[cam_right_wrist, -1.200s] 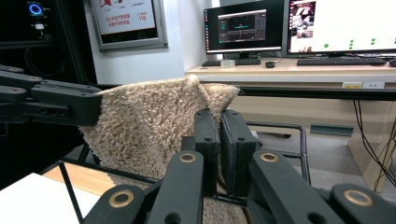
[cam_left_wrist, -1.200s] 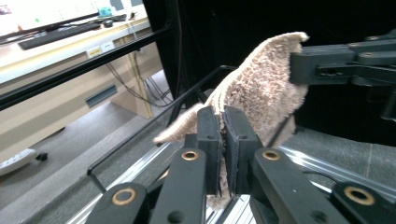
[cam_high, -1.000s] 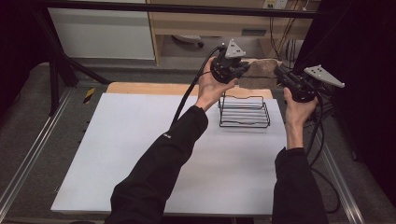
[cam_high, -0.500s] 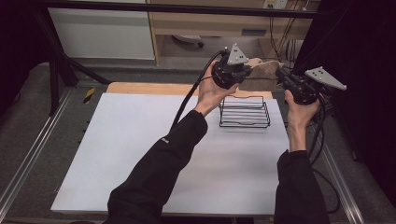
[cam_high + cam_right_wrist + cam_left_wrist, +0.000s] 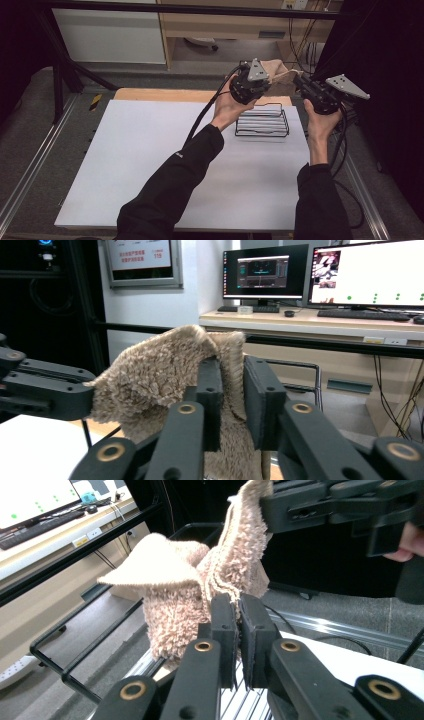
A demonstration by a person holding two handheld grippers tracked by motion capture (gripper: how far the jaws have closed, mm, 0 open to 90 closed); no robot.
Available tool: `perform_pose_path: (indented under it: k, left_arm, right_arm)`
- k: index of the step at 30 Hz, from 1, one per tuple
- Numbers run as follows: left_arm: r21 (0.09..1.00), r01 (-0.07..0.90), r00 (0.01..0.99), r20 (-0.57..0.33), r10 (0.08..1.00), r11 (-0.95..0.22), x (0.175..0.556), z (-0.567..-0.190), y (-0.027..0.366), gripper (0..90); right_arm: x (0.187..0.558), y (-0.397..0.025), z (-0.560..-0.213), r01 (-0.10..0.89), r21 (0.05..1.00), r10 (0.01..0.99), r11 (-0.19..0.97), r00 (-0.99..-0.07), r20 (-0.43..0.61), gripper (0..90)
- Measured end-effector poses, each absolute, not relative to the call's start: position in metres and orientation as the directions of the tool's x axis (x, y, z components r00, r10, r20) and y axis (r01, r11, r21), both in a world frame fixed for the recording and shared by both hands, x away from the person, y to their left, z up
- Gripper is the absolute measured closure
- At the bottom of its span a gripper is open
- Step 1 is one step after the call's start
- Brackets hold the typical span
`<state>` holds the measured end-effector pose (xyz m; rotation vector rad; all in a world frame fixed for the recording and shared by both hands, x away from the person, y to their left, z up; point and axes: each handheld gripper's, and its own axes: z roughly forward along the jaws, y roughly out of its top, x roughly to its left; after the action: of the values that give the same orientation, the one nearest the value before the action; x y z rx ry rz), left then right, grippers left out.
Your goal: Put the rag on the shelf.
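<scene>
white sheet (image 5: 150, 165) covers the table top; a strip of bare wood (image 5: 165, 95) shows along its far edge. metal rails run down both sides of the table, grey floor beyond. black wire rack (image 5: 262, 122) stands on the sheet at its far right, under the hands.

beige fleecy cloth (image 5: 278, 72) is held up in the air above the rack's far side, stretched between the two tools, touching neither sheet nor rack.

left gripper (image 5: 237, 630): jaws nearly closed, pinching one edge of the cloth between the pads. right gripper (image 5: 233, 390): jaws close together with a fold of the cloth clamped between them. in the high view the left gripper (image 5: 250, 82) and right gripper (image 5: 320, 92) sit near each other, cloth bridging the gap.

room: pale cabinet (image 5: 110, 35) and a wooden desk frame behind the table, dark curtain at right. right gripper view shows a desk with lit monitors (image 5: 320, 272) and keyboards, a framed notice (image 5: 142, 262) on the wall.
</scene>
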<state>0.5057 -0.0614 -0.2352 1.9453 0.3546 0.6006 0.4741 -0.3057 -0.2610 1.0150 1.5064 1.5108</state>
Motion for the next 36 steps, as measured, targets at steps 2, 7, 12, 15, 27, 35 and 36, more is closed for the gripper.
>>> perform_pose_path:
  k: [2,7,12,15,27,35,36]
  left_arm:
    - [0.9,-0.011,0.833,0.25,0.494,-0.436,0.507,-0.236,-0.062,85.7]
    - [0.891,-0.012,0.828,0.264,0.494,-0.454,0.506,-0.239,-0.064,85.7]
    - [0.883,-0.01,0.828,0.27,0.491,-0.469,0.506,-0.244,-0.064,85.9]
    - [0.884,-0.004,0.828,0.265,0.493,-0.468,0.506,-0.246,-0.063,85.9]
    - [0.858,-0.005,0.821,0.297,0.488,-0.514,0.507,-0.254,-0.068,85.7]
    - [0.867,0.0,0.825,0.282,0.49,-0.499,0.508,-0.255,-0.066,85.6]
    - [0.867,0.0,0.825,0.282,0.49,-0.499,0.508,-0.255,-0.066,85.7]
  right_arm:
    - [0.472,-0.308,-0.259,0.025,1.0,0.914,-0.014,-0.404,0.023,71.9]
    - [0.465,-0.309,-0.248,0.01,1.0,0.909,-0.027,-0.416,0.029,61.3]
    - [0.46,-0.305,-0.235,0.011,1.0,0.898,-0.029,-0.439,0.031,58.6]
    - [0.466,-0.299,-0.237,0.104,0.994,0.901,0.029,-0.433,0.019,63.8]
    - [0.479,-0.299,-0.268,0.246,0.968,0.903,0.058,-0.427,0.054,90.0]
    - [0.472,-0.287,-0.249,0.148,0.988,0.886,0.052,-0.464,0.023,70.8]
    - [0.472,-0.283,-0.244,0.136,0.989,0.881,0.059,-0.473,0.012,69.0]
